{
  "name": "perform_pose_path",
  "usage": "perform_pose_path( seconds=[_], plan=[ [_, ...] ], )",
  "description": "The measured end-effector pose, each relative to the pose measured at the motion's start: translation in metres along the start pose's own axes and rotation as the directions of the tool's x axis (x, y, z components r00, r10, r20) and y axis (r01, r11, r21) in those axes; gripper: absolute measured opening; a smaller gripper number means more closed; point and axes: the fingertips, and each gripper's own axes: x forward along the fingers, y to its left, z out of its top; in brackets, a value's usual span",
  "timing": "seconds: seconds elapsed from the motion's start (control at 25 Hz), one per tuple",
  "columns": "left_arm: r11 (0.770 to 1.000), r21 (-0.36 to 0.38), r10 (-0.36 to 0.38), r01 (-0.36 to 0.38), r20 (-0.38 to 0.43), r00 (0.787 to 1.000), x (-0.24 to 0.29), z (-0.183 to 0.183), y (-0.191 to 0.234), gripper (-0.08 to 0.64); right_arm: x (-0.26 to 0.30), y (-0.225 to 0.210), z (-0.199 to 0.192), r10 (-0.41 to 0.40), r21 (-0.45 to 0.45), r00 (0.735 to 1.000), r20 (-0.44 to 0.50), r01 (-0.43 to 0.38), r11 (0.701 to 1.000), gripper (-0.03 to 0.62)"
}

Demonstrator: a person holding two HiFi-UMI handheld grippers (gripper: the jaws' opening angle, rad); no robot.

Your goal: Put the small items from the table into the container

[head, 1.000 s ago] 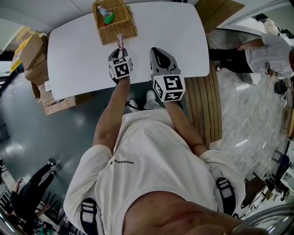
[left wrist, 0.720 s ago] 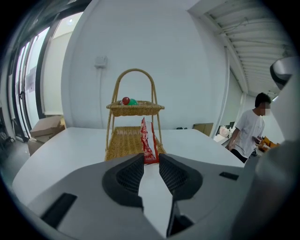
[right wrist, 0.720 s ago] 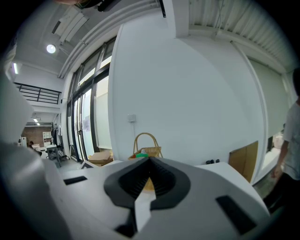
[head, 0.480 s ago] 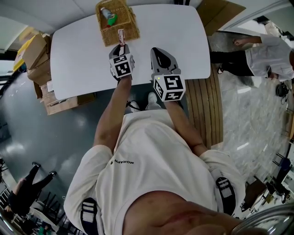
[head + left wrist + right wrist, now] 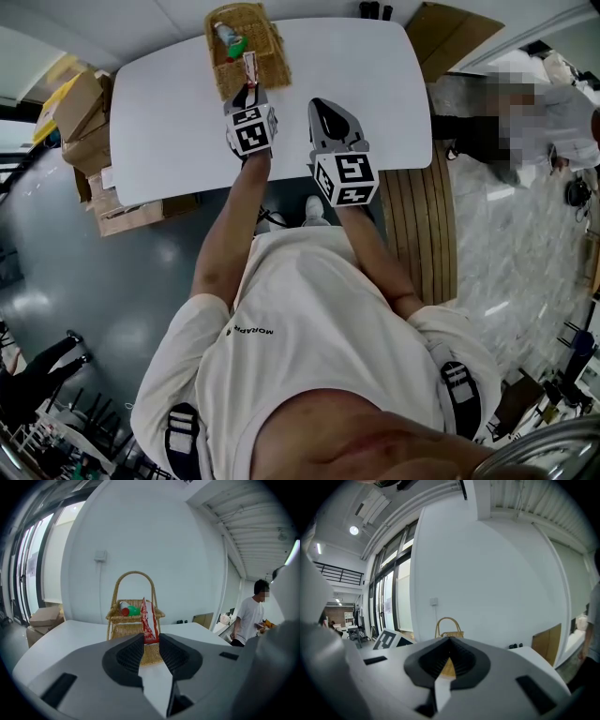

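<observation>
A wicker basket point(image 5: 246, 45) with a tall handle stands at the far edge of the white table point(image 5: 169, 131); a green and a red item point(image 5: 132, 611) lie in it. My left gripper point(image 5: 248, 86) is shut on a red-and-white packet point(image 5: 249, 67), which stands upright between the pads and hangs just in front of the basket's near rim. In the left gripper view the packet point(image 5: 149, 623) rises from my left gripper point(image 5: 151, 643), with the basket point(image 5: 136, 620) right behind it. My right gripper point(image 5: 320, 103) hovers over the table to the right, shut and empty; its own view shows my right gripper point(image 5: 450, 641) with tips touching.
Cardboard boxes point(image 5: 80, 122) are stacked off the table's left end. A slatted wooden bench point(image 5: 422, 216) runs along the right side. A person in white point(image 5: 251, 616) stands farther right, beyond the table. The basket point(image 5: 449, 632) shows small ahead of the right gripper.
My left gripper has lifted the packet and carried it away from me to the basket's near rim. The right gripper has kept its place.
</observation>
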Motion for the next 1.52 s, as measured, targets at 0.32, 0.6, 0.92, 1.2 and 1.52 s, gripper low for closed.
perform_pose_path(
  seconds=[0.32,0.6,0.92,1.2,1.52],
  plan=[
    [1.000,0.029,-0.004,0.003,0.034,0.999,0.012,0.029,0.002,0.101,0.008,0.000,0.004,0.006,-0.003,1.000,0.006,-0.006,1.000,0.012],
    [0.999,0.043,0.006,-0.008,0.042,0.999,0.028,0.050,0.010,0.101,0.013,-0.004,0.008,0.004,-0.007,1.000,0.010,-0.004,1.000,0.012],
    [0.998,0.065,0.009,-0.011,0.025,1.000,0.046,0.057,0.014,0.101,0.020,-0.008,0.009,0.004,-0.010,1.000,0.008,-0.003,1.000,0.012],
    [0.998,0.065,0.002,-0.004,0.021,1.000,0.054,0.063,0.011,0.101,0.021,-0.009,0.009,0.002,-0.010,1.000,0.007,-0.002,1.000,0.012],
    [0.995,0.099,0.011,-0.010,-0.002,1.000,0.061,0.064,0.011,0.104,0.021,-0.012,0.009,-0.005,-0.009,1.000,0.000,0.005,1.000,0.012]
  ],
)
